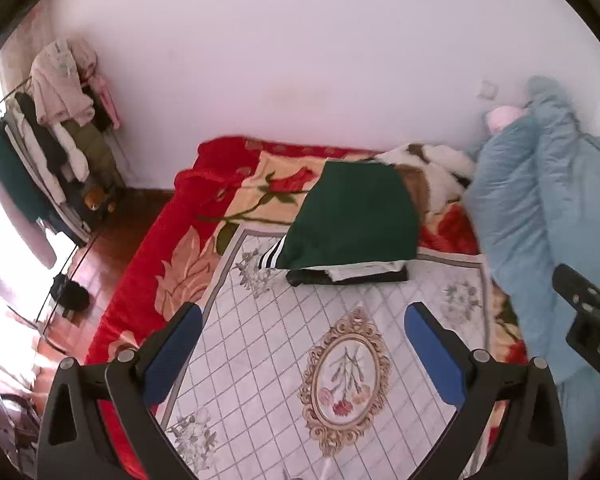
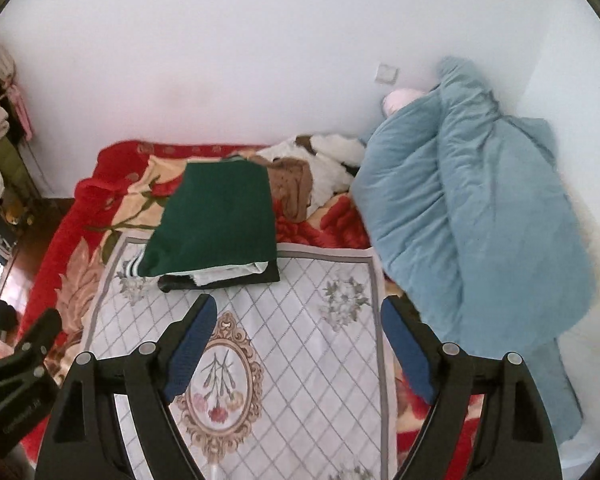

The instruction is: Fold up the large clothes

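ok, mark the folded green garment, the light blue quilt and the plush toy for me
folded green garment [image 2: 216,216]: right wrist view, middle of its top face
light blue quilt [image 2: 472,216]: right wrist view, middle of the bunched bulk
plush toy [image 2: 332,172]: right wrist view, white fur beside the brown patch

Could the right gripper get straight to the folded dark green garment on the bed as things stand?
Probably yes. The right gripper is open and empty, and only the bare white patterned bed cover lies between it and the folded dark green garment. The crumpled light blue quilt lies off to the right.
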Tool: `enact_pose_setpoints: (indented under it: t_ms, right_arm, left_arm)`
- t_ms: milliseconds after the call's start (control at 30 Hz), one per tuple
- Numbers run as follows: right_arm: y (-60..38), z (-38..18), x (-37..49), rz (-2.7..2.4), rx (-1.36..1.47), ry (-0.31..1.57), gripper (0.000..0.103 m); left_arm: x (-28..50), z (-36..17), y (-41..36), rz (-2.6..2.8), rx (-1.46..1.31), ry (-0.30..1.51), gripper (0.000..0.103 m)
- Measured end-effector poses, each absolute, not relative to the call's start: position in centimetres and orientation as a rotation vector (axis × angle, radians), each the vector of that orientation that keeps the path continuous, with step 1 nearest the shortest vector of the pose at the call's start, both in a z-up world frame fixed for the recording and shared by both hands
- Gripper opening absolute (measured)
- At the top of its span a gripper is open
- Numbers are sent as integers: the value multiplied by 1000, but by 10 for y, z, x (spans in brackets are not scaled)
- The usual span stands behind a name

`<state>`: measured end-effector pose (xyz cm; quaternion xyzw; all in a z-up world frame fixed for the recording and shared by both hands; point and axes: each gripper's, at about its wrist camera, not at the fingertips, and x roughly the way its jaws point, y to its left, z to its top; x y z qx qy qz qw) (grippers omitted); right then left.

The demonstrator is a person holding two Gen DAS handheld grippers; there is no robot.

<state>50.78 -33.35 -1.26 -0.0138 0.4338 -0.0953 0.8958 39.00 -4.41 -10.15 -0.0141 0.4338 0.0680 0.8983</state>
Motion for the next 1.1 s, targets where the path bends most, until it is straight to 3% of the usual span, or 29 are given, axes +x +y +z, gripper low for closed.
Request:
enact_pose_setpoints:
  t_ms: [300, 567, 1100]
  right_arm:
    - [-340, 81, 392, -187, -14, 816, 86]
    - [-343, 134, 318, -167, -17, 726, 86]
    - [-356, 151, 281, -158, 3, 692, 86]
  left_arm:
    - [306, -21, -55, 108, -30, 811, 103]
    - [267, 3, -57, 100, -54, 784, 103]
    - [235, 24, -62, 114, -58, 750, 103]
